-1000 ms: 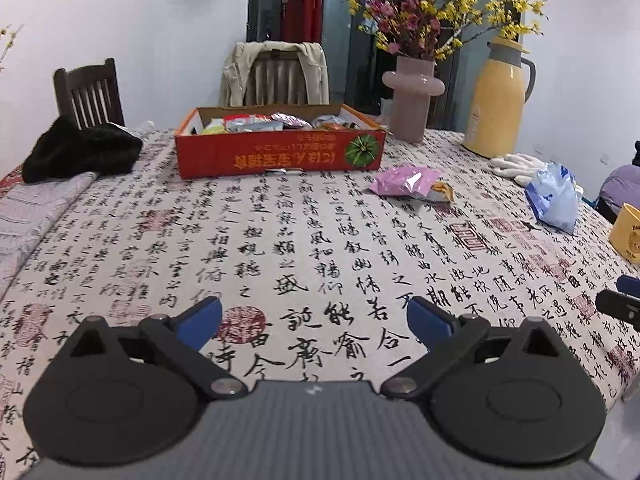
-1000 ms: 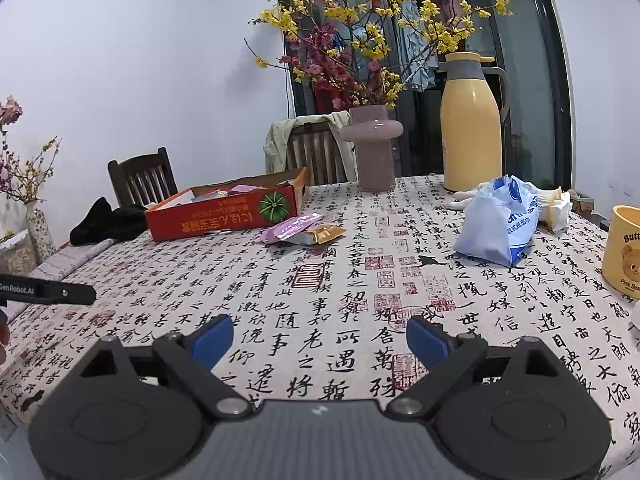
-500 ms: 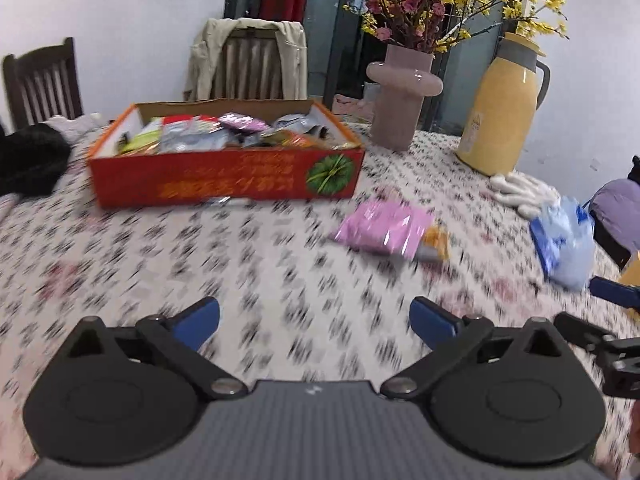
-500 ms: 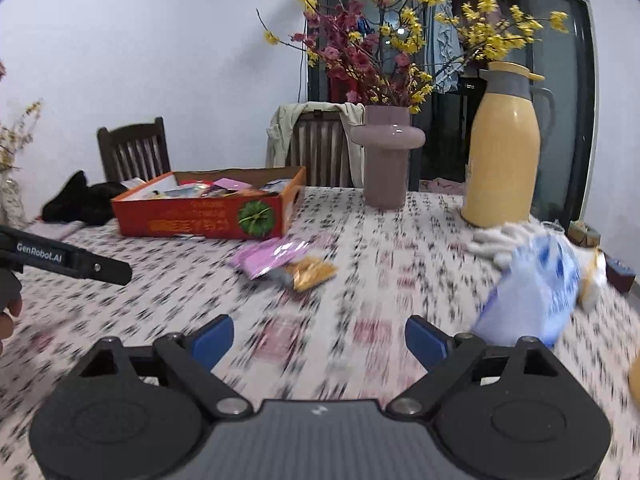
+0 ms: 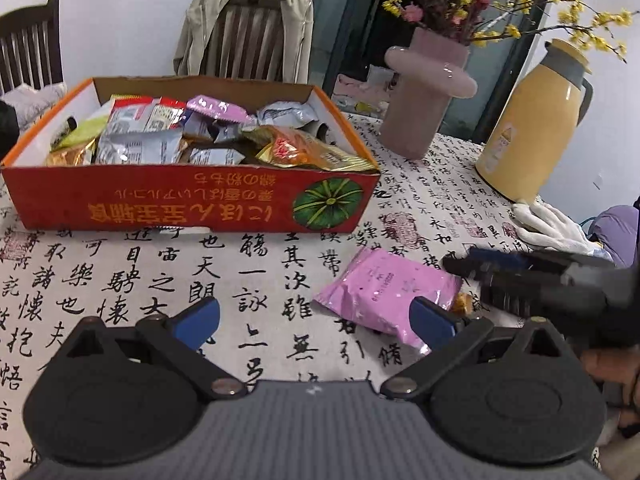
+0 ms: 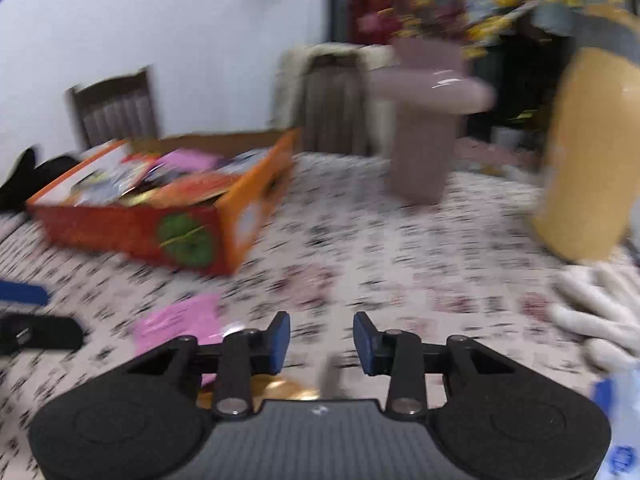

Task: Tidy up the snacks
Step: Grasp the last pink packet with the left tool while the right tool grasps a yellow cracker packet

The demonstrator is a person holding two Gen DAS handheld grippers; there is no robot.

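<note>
An orange-red cardboard box (image 5: 192, 204) full of snack packets stands on the calligraphy tablecloth (image 5: 132, 276); it also shows in the blurred right wrist view (image 6: 132, 232). A pink snack packet (image 5: 384, 292) lies in front of the box's right corner, partly on a gold packet (image 5: 464, 302). My left gripper (image 5: 314, 318) is open just short of the pink packet, whose near edge lies by the right fingertip. My right gripper (image 6: 322, 340) hovers to the right of the pink packet (image 6: 180, 320). Its jaws are closing, a narrow gap remains, and nothing clearly sits between them. The gold packet (image 6: 280, 390) lies under its body.
A mauve vase (image 5: 424, 96) with flowers and a yellow thermos jug (image 5: 528, 128) stand behind and to the right. White gloves (image 5: 548, 228) lie by the jug. A blue-white bag (image 6: 624, 420) is at the right. A chair (image 5: 244, 40) draped with a jacket stands behind the box.
Both grippers have moved forward across the table toward the box and the pink packet. The right gripper's jaws have gone from wide apart to a narrow gap. The left jaws stay wide.
</note>
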